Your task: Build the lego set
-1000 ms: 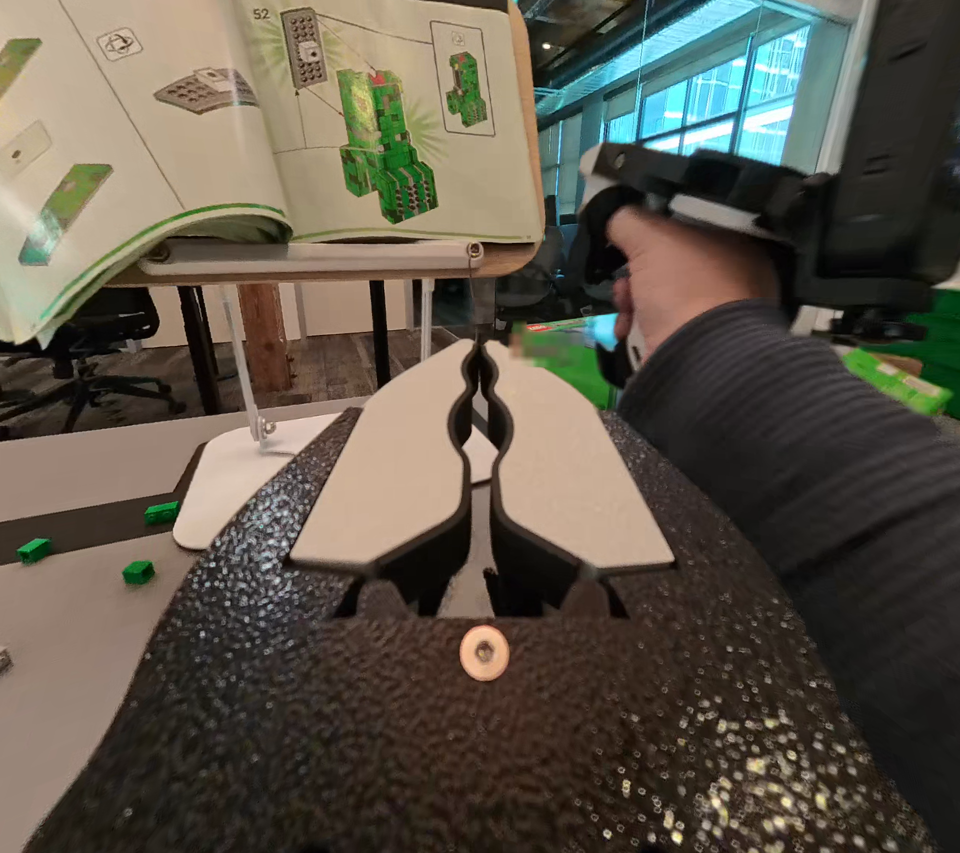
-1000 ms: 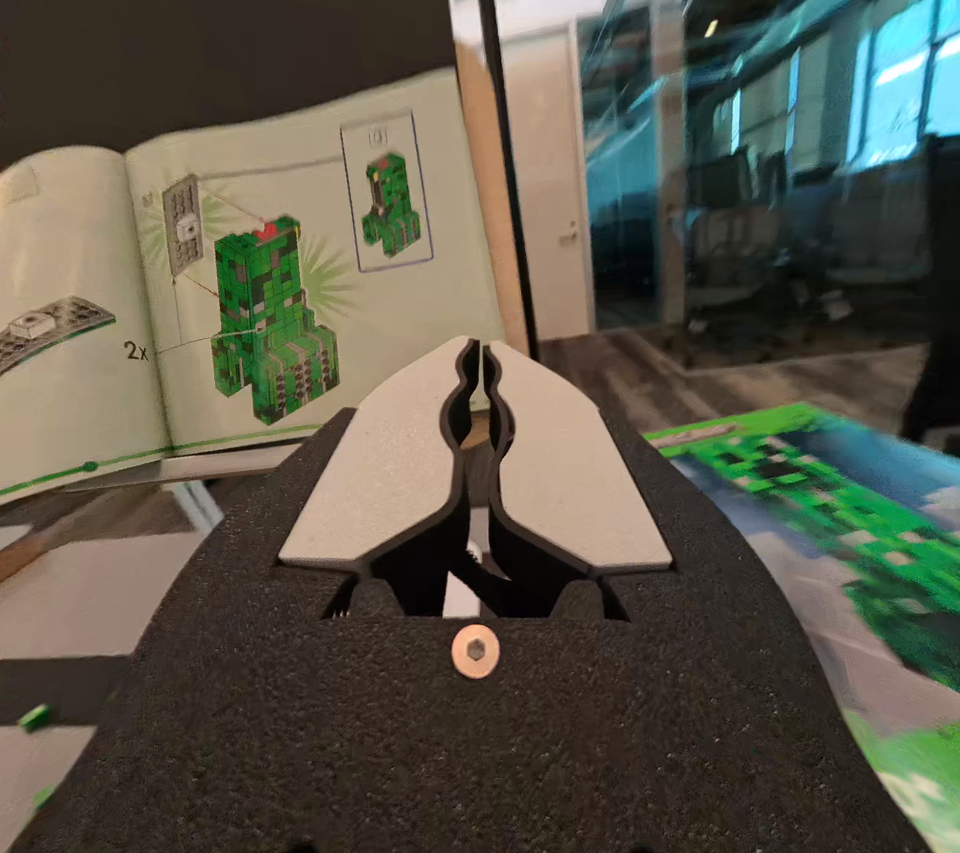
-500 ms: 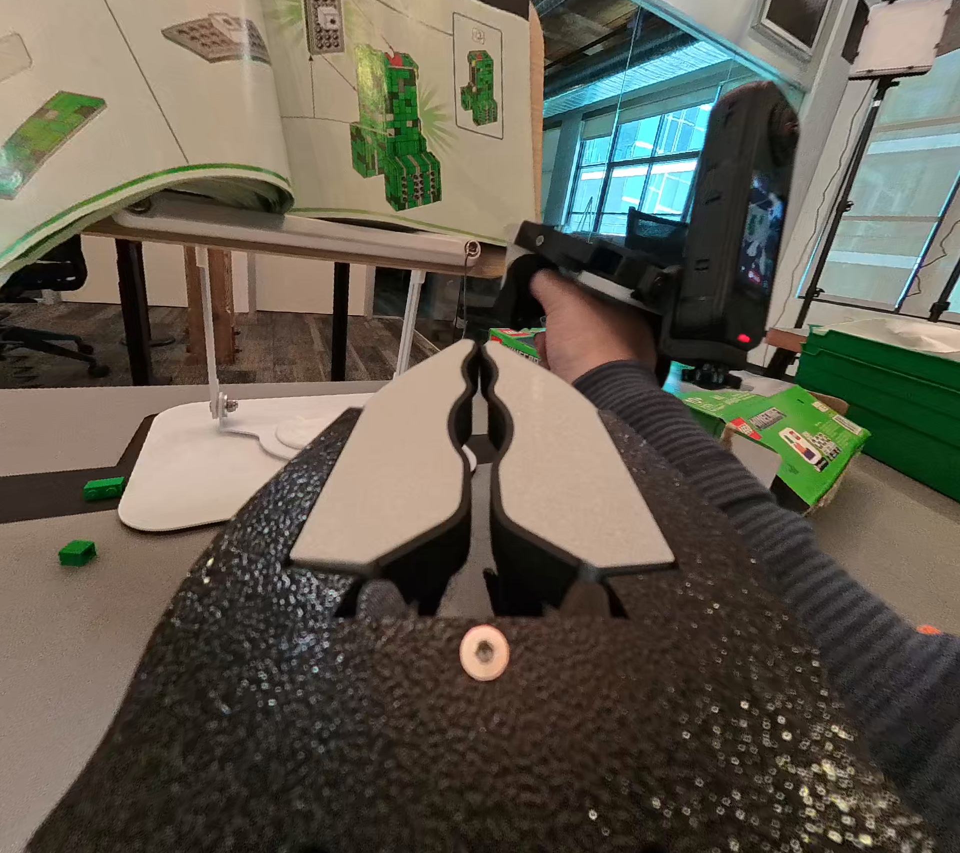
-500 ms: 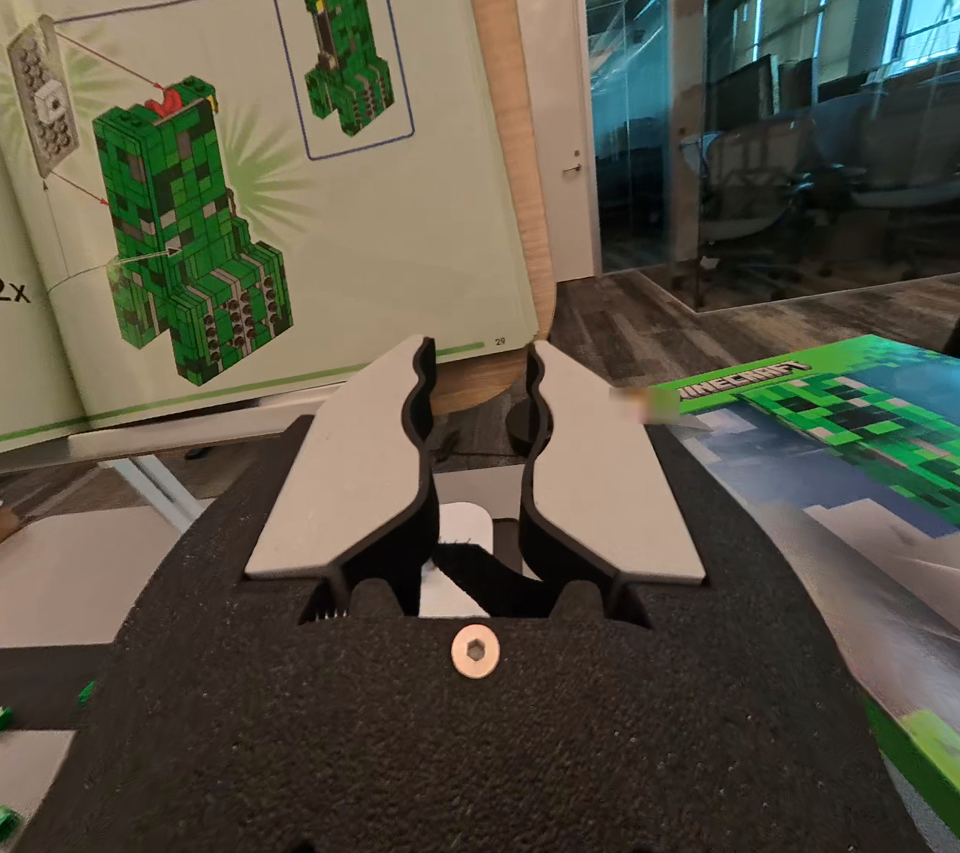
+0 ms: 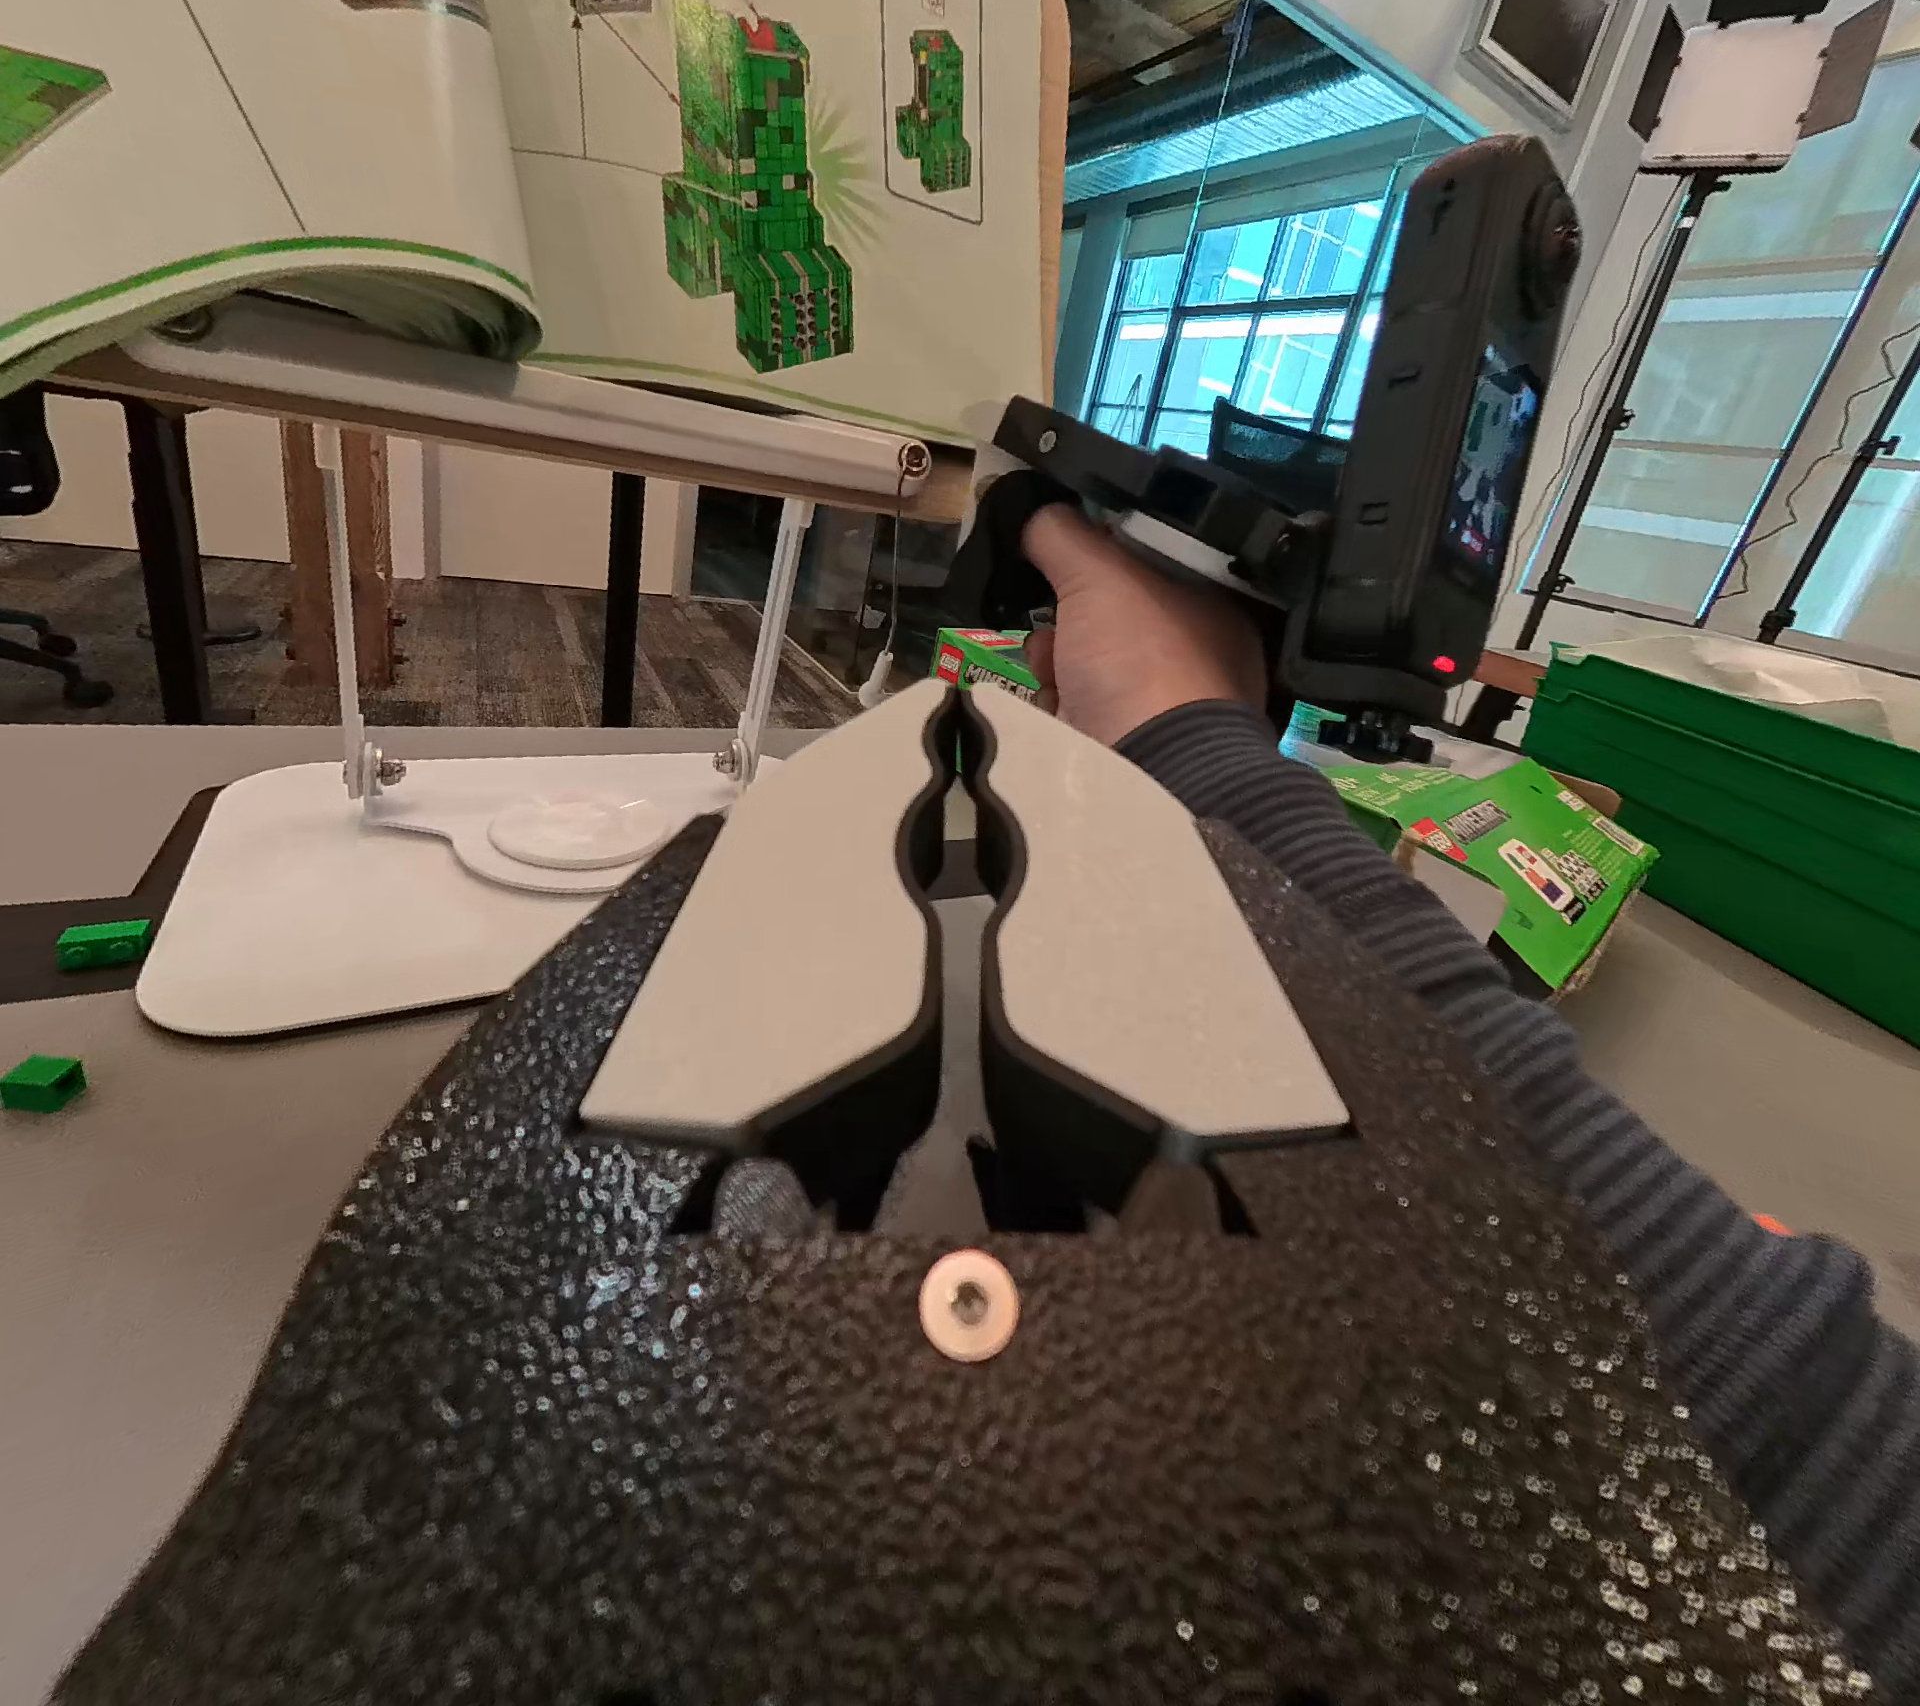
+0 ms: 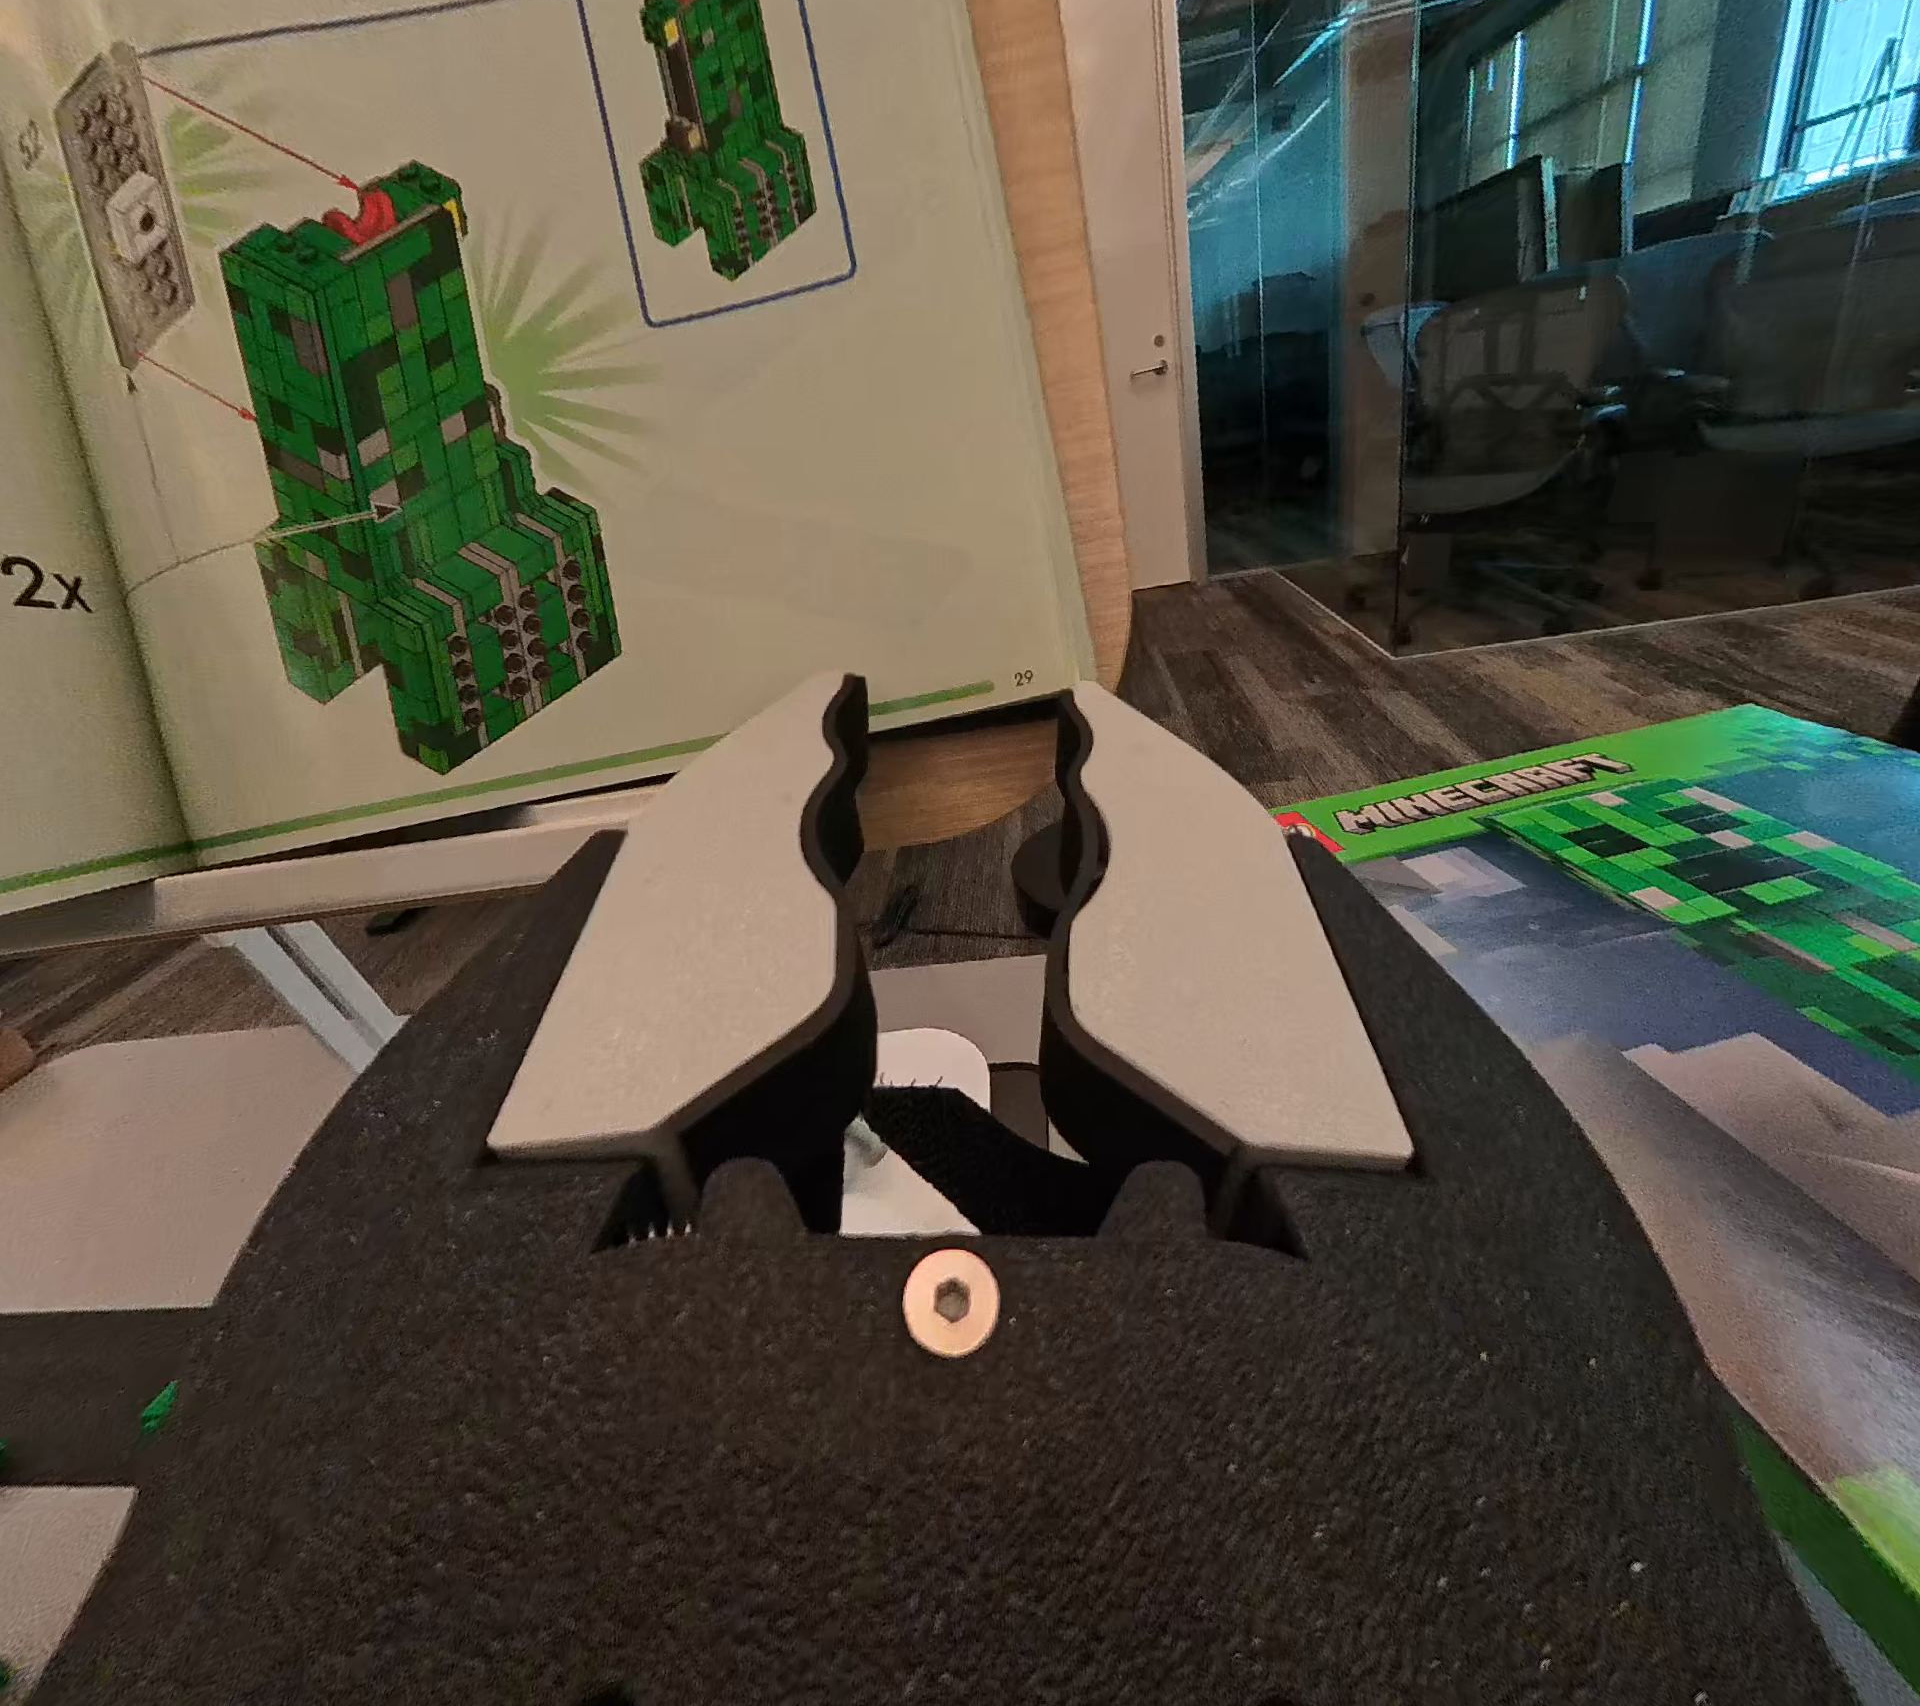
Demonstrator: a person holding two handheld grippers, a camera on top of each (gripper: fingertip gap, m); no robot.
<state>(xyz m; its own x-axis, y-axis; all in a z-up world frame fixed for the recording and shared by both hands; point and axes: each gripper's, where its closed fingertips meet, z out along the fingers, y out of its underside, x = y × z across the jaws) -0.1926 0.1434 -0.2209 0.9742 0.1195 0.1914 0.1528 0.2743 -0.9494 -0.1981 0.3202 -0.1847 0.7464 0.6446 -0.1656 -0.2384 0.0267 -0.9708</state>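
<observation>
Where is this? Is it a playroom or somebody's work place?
It looks like an office used for building toy bricks. A building instruction booklet stands open on a white stand on a grey table, and behind are glass walls and office chairs.

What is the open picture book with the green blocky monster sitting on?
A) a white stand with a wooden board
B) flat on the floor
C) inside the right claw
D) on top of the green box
A: the open book leans on a wooden board, held above the table by a white stand; the right claw is open with nothing in it.
</observation>
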